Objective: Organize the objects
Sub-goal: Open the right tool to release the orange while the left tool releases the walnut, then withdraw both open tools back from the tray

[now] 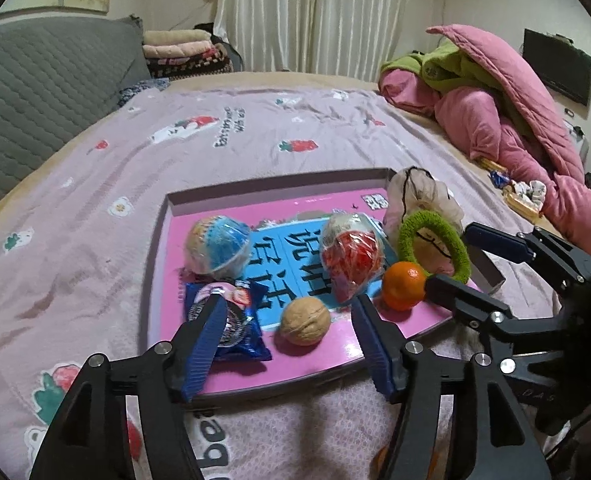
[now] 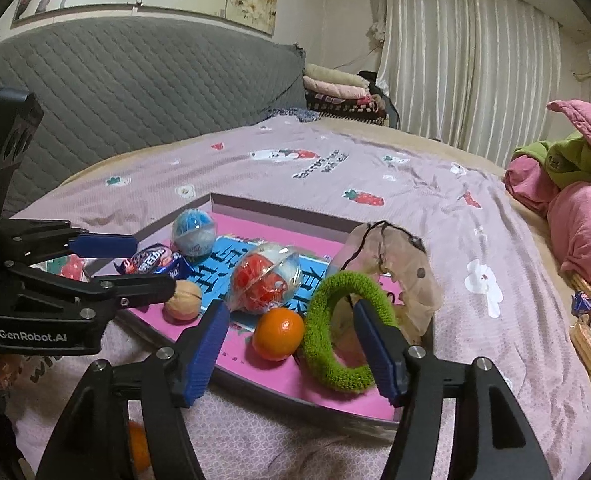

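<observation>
Both grippers hung open and empty over the pink tray (image 1: 435, 322) on the bed — left gripper (image 1: 285, 336) above the walnut (image 1: 305, 321), right gripper (image 2: 291, 350) by the orange (image 2: 278, 333); a nudge might have rolled either off.

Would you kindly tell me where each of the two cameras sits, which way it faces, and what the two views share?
Left wrist: on the left gripper, looking down-forward over the pink tray; its open blue-padded jaws frame the walnut, and the right gripper shows at right.
Right wrist: on the right gripper, facing the tray's other end; open jaws frame the orange and green ring; the left gripper shows at left.
Shared: tray, walnut, orange, ring.
</observation>
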Available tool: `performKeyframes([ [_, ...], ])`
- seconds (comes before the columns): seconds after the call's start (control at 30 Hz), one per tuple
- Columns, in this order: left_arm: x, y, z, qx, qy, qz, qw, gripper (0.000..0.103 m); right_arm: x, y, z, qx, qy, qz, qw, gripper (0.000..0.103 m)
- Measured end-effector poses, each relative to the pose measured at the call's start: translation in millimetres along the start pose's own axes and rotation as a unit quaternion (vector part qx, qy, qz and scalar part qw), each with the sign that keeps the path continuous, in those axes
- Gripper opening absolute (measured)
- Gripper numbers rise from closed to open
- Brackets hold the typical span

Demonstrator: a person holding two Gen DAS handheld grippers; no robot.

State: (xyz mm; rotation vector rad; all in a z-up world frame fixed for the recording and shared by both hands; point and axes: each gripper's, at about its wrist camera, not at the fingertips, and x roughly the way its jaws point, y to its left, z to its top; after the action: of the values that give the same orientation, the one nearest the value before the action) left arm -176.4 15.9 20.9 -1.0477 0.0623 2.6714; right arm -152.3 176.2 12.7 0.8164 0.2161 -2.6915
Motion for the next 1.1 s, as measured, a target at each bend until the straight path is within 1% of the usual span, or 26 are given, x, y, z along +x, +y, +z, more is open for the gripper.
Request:
performKeyframes([
  [0.07,-5.5,4.0,0.2,-0.005,-0.006,0.000,1.0000,0.069,-5.0,-1.4,1.6,0.007,-0.008,0.003,1.000,0.068],
  [0.13,-10.4,6.6,-0.5,-0.008,-0.010,-0.003,0.9999,0.074,-9.2,-3.0,3.4,0.015,-0.017,0.004,1.000,0.069],
  [0.43,-28.1,9.1,-7.2,-0.012,-0.030,-0.003,0.9995,0.076,-25.5,-8.8,5.8,0.042,-0.044,-0.012,0.998,0.071],
  [0.57,-32.3,10.1,-11.7,-0.015,-0.038,0.017,0.9990,0.077,-32.0,-10.1,1.5,0.060,-0.050,-0.021,0.997,0.076],
  [0.67,-35.9,9.9,-16.7,-0.018,-0.041,0.036,0.9983,0.077,-33.8,-10.0,-2.9,0.079,-0.049,-0.014,0.996,0.078],
  [0.77,-38.3,6.9,-23.7,-0.012,-0.040,0.057,0.9975,0.078,-35.7,-4.0,-8.1,0.074,-0.047,-0.024,0.996,0.080],
  [0.83,-40.4,4.1,-27.8,-0.008,-0.040,0.063,0.9972,0.078,-37.8,0.3,-12.8,0.073,-0.046,-0.034,0.996,0.082],
  [0.93,-43.3,3.6,-34.2,-0.011,-0.039,0.063,0.9972,0.078,-42.1,6.7,-22.0,0.072,-0.044,-0.046,0.995,0.083],
  [1.1,-45.8,4.2,-45.6,-0.019,-0.034,0.080,0.9960,0.078,-47.7,13.9,-31.5,0.065,-0.043,-0.046,0.996,0.083],
])
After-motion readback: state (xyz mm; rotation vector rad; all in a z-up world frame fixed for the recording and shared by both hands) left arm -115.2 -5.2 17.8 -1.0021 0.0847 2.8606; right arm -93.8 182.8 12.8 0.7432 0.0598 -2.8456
